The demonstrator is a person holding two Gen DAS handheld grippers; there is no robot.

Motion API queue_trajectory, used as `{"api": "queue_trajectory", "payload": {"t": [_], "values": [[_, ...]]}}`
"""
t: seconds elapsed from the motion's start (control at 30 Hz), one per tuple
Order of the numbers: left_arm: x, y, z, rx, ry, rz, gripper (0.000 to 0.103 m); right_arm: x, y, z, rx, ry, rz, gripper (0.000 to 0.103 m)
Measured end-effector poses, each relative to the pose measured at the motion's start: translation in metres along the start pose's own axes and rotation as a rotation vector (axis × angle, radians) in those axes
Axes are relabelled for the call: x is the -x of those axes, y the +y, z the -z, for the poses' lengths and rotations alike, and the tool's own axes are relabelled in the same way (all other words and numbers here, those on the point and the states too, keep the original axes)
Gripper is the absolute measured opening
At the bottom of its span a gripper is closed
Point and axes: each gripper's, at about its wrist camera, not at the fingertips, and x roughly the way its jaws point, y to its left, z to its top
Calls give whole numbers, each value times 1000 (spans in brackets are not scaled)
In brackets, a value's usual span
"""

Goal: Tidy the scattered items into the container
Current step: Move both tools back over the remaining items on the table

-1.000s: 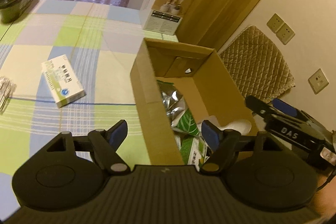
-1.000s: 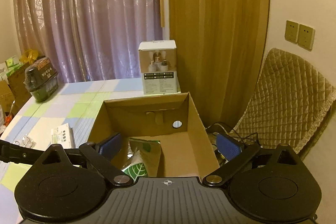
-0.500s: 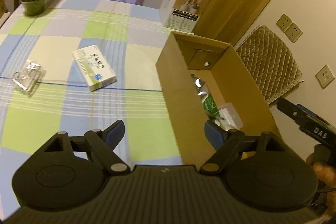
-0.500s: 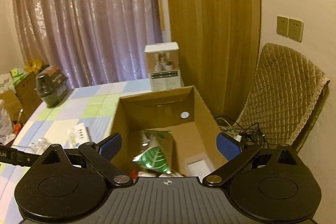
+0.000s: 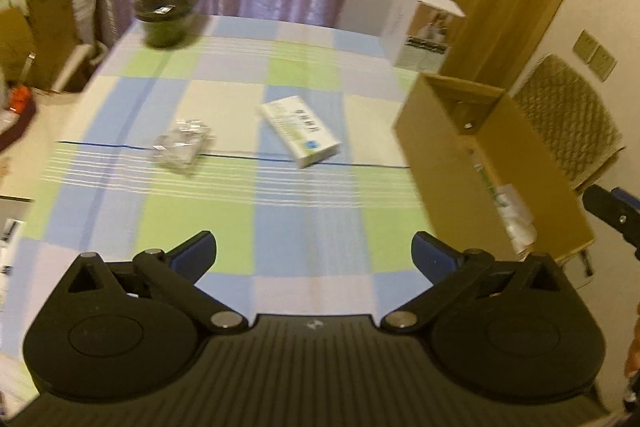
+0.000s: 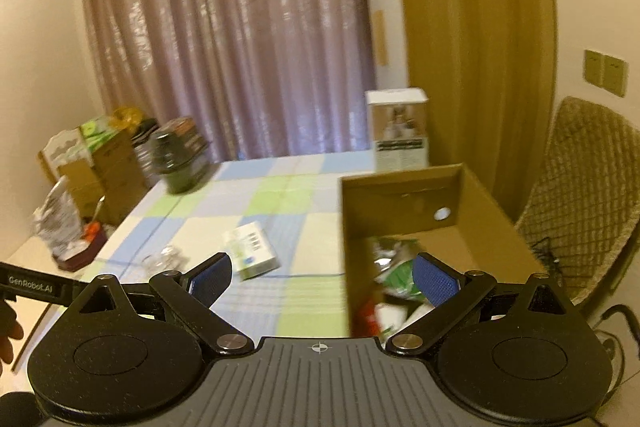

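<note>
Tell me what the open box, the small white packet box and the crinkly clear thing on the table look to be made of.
Open box: brown corrugated cardboard, matte, with folded flaps and raw edges.
Small white packet box: thin printed paperboard, smooth, slightly glossy, with a barcode and green print.
Crinkly clear thing: probably thin transparent plastic, perhaps a blister pack or wrapper; it glints and wrinkles, but blur leaves it uncertain.

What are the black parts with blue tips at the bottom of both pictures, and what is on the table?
They are two handheld grippers; a person holds one in each hand, and a camera on each looks forward along its jaws. One picture comes from the left gripper, the other from the right gripper. Both have their jaws open and hold nothing. On the checked tablecloth lie a white medicine box and a clear plastic packet, still outside. The cardboard box at the right edge already contains some packets.
</note>
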Motion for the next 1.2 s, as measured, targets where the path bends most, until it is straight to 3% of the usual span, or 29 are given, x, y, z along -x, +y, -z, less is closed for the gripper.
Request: {"api": "queue_trajectory", "payload": {"t": [0.4,0.83,1.2], "values": [[45,55,33,10,-5,-125,102,-5,58,19,60,75,-71,102],[68,81,47,45,-17,-143,102,-4,93,26,101,108,-98,102],[70,83,48,63,-23,-129,102,-6,97,30,109,133,-88,102]]}}
